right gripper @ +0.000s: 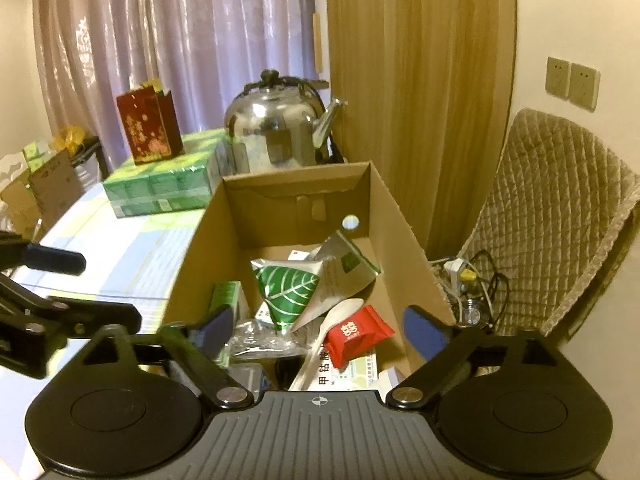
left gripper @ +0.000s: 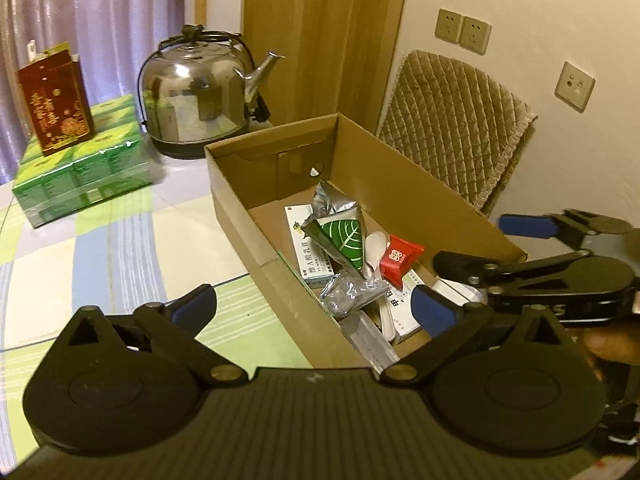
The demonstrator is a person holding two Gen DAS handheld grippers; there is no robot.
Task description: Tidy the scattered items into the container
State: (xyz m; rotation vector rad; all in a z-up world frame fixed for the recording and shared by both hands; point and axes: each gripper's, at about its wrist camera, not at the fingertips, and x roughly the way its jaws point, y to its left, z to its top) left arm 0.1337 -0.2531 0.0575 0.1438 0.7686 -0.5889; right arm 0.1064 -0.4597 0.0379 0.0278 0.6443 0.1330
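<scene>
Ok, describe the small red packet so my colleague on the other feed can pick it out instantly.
Find the open cardboard box on the table, in front of the steel kettle. Near its front end, the red packet lies beside a white plastic spoon. It is the only red item inside, with white characters printed on it.

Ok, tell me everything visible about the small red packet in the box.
The red packet is a small glossy pillow-shaped wrapper with a white double-happiness symbol on its face. It looks sealed and lies tilted inside the cardboard box, near the right wall, resting on a white medicine carton and touching a white plastic spoon.
</scene>
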